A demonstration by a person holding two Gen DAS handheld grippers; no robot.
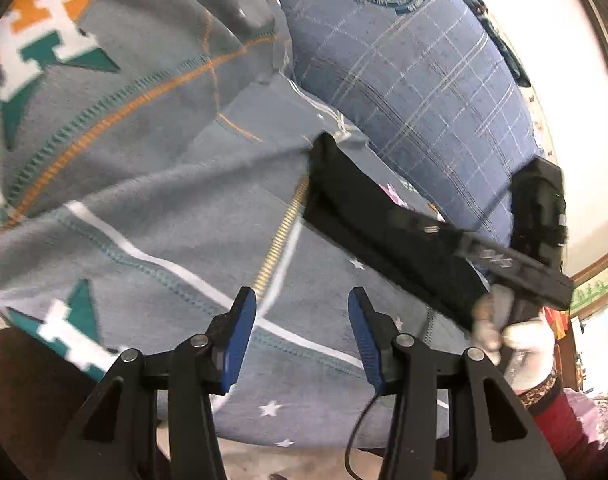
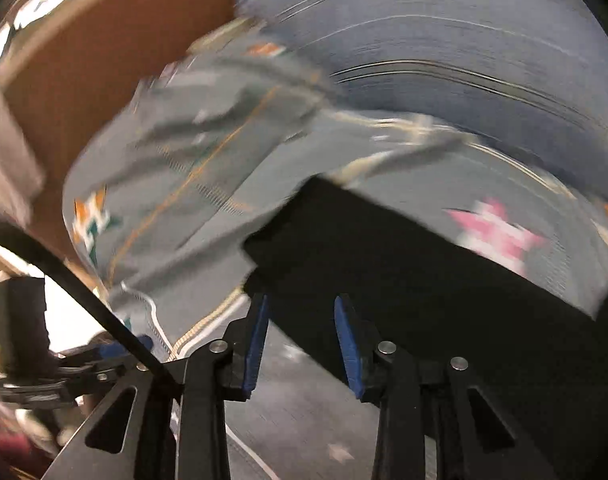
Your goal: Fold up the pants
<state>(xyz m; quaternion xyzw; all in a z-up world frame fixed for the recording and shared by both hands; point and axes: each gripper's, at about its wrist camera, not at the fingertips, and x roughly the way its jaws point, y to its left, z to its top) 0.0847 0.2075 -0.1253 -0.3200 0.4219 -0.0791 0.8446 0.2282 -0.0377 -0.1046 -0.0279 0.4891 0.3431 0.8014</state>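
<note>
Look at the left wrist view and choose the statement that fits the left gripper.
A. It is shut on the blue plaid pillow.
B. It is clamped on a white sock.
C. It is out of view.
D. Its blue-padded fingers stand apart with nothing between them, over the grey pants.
D: the left gripper shows a clear gap between its blue pads, with only the grey pants behind the gap.

- I take this for a home, most likely a bedroom.
- A large blue plaid pillow with a round crest lies at the far side, with soft star-printed bedding nearer me.
- At the far right I see wood-framed trim against a pale wall.
- In the right wrist view, a brown wooden board stands far left, possibly a headboard.
</note>
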